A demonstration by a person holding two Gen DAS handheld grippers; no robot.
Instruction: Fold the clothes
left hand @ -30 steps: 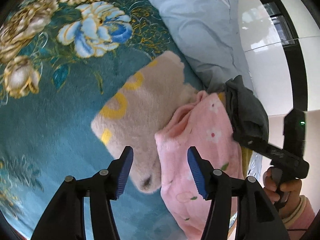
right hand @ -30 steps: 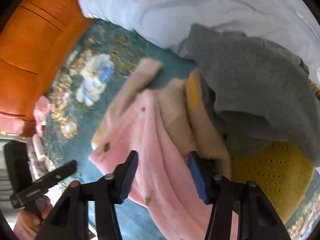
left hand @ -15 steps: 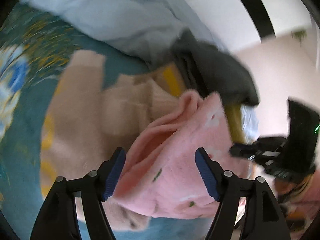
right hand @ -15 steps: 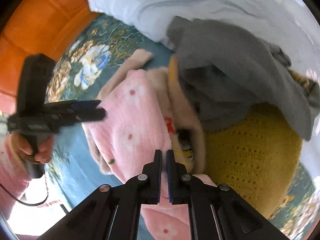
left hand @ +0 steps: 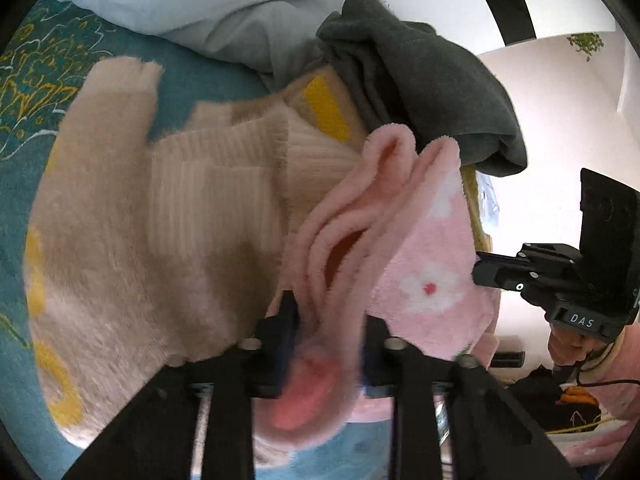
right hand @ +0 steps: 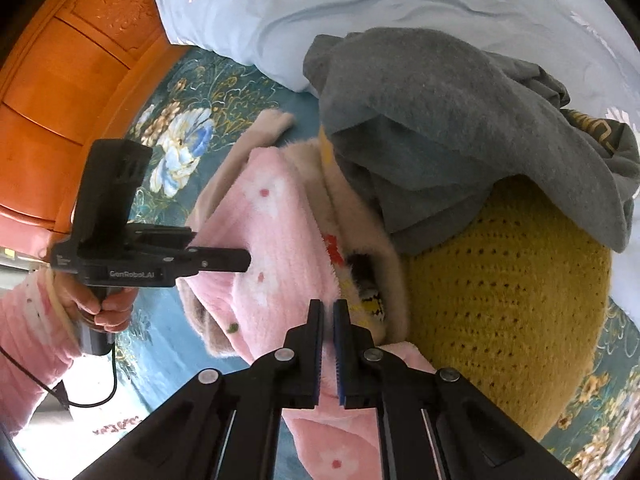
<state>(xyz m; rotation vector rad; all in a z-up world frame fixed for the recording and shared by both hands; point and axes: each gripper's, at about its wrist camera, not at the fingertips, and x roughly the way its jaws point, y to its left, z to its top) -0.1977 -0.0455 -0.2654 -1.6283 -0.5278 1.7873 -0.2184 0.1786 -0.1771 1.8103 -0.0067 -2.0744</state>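
Fingers (left hand: 286, 320) of both grippers clamped onto pink fleece garment (right hand: 276, 240).

Bright daylight, fisheye warping, motion blur

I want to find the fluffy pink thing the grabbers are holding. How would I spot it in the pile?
Start at the teal flowered bedspread and find the heap of clothes on it. The fluffy pink fleece garment lies at the front, on the beige fuzzy sweater, left of the yellow knitted piece. It alone is pink, with white flowers and small red dots.
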